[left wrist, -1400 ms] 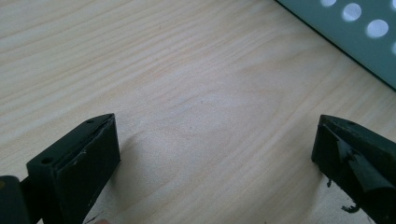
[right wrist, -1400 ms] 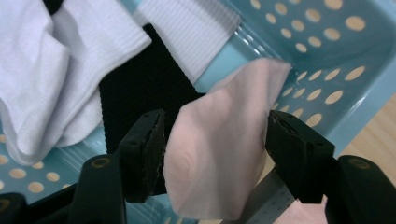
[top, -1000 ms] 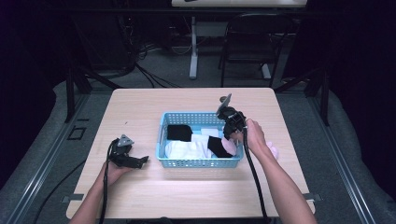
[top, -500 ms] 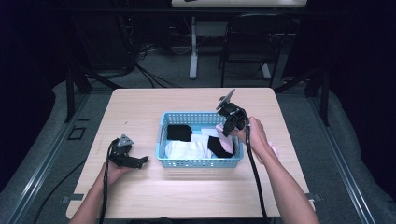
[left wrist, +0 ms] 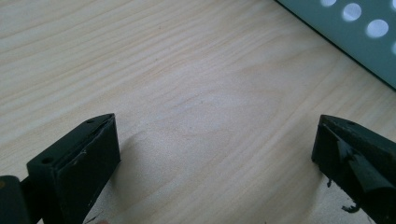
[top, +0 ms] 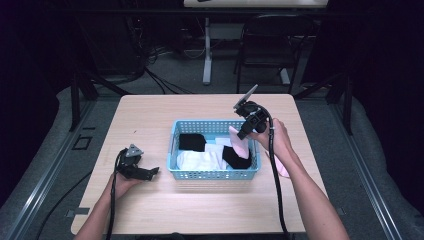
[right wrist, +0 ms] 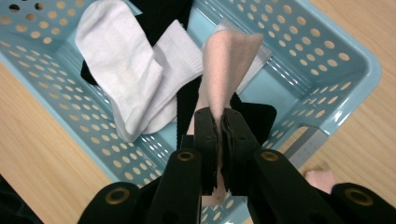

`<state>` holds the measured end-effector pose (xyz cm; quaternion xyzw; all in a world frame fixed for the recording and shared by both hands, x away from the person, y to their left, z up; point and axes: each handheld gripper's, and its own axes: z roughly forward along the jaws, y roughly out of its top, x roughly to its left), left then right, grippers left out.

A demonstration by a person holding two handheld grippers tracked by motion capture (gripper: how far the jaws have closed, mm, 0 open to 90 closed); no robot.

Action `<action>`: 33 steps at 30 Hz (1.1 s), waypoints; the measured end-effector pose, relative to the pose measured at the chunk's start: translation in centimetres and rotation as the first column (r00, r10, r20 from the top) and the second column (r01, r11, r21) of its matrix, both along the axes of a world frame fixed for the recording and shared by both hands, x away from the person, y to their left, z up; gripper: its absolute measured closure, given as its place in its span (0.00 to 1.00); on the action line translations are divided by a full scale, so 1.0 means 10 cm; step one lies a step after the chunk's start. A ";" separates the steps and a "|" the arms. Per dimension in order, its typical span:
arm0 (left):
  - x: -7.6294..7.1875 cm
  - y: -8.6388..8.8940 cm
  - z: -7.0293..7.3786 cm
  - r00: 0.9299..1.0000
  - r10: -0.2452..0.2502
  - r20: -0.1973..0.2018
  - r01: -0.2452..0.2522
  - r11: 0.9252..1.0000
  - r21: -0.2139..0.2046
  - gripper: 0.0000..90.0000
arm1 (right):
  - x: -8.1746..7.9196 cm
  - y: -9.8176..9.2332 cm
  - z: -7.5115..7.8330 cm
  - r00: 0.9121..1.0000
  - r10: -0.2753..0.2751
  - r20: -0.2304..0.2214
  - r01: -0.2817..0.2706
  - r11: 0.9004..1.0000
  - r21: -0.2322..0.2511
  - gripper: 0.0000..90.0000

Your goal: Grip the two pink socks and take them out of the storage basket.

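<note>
Blue basket [top: 215, 172] obstructs the table [top: 150, 115] centre. Free passage exists at 9, 12 and 6 o'clock of it.

No readable text, labels, brands or numbers anywhere — nothing printed can be made out; no signs either.

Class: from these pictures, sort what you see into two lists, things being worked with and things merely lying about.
In use:
right gripper, shut on the pink sock
blue basket
white socks and black socks inside it

Lying about:
left gripper, open, on the table
chair behind
</note>
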<state>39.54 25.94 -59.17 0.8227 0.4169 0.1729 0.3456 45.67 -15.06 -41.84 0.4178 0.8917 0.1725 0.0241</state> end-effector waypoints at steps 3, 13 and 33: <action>0.00 0.00 0.00 1.000 0.000 0.001 0.000 1.000 0.002 0.01 | -0.02 -0.03 0.07 1.000 0.004 0.011 -0.004 1.000 0.012 0.95; 0.00 0.00 0.00 1.000 -0.001 0.000 0.001 1.000 0.001 0.01 | -0.08 -0.20 0.32 0.999 -0.020 0.035 0.018 0.997 0.070 0.95; 0.00 0.00 0.00 1.000 0.000 0.001 0.000 1.000 0.002 0.01 | -0.23 -0.73 0.64 0.993 -0.091 0.075 0.086 0.994 0.062 0.95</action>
